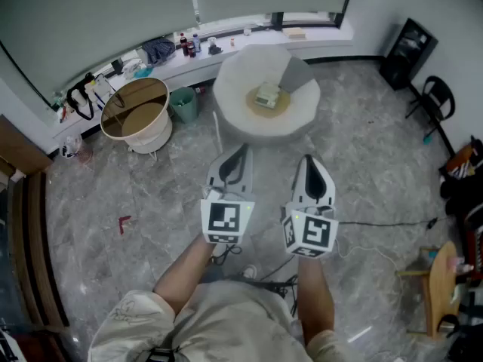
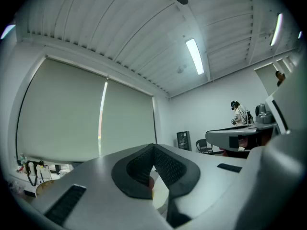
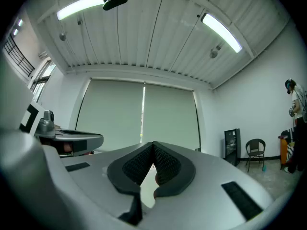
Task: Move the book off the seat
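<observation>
A small pale book (image 1: pixel 266 95) lies on a tan round cushion (image 1: pixel 284 106) in the middle of a white round seat (image 1: pixel 230 96), far ahead in the head view. My left gripper (image 1: pixel 243 149) and right gripper (image 1: pixel 308 159) hang side by side over the grey floor, well short of the seat and pointing toward it. Both are shut with nothing between the jaws. The left gripper view shows my left gripper (image 2: pixel 154 148) tilted up at blinds and ceiling. In the right gripper view my right gripper (image 3: pixel 153 145) points the same way. Neither view shows the book.
A round white tub with a brown top (image 1: pixel 136 113) and a green bin (image 1: pixel 183 102) stand left of the seat. A cluttered window ledge (image 1: pixel 189 47) runs behind. A black cabinet (image 1: pixel 406 51), black chair (image 1: pixel 434 96), wooden stool (image 1: pixel 439 285) and floor cable (image 1: pixel 377 223) are at right.
</observation>
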Action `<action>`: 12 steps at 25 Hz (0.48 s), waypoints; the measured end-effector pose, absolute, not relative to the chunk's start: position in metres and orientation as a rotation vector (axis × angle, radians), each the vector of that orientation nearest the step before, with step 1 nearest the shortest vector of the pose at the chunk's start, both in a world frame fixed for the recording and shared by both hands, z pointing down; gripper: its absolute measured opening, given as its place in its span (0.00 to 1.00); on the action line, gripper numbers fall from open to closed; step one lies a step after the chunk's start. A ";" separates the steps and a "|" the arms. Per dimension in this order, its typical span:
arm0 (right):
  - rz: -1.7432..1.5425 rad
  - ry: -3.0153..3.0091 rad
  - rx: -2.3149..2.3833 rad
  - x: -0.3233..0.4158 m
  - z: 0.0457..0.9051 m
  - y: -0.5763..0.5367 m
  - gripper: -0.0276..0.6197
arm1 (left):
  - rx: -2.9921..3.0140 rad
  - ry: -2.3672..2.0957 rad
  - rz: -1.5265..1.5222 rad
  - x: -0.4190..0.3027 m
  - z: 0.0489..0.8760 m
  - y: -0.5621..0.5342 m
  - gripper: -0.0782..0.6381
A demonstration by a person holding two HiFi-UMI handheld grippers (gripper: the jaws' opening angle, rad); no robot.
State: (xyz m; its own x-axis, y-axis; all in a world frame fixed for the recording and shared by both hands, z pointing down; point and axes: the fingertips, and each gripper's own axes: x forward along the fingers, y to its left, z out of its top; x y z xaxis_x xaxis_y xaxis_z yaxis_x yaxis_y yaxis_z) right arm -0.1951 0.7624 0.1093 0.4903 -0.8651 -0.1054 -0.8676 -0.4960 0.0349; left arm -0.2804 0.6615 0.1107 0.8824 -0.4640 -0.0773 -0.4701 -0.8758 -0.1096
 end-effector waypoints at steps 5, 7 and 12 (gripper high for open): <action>0.145 1.563 -2.691 -0.183 0.117 0.766 0.05 | -2.927 0.727 0.040 -0.272 0.119 0.666 0.11; 0.139 1.563 -2.694 -0.180 0.121 0.764 0.05 | -2.927 0.731 0.029 -0.270 0.122 0.665 0.11; 0.124 1.573 -2.698 -0.170 0.132 0.741 0.05 | -2.940 0.727 0.024 -0.258 0.131 0.644 0.11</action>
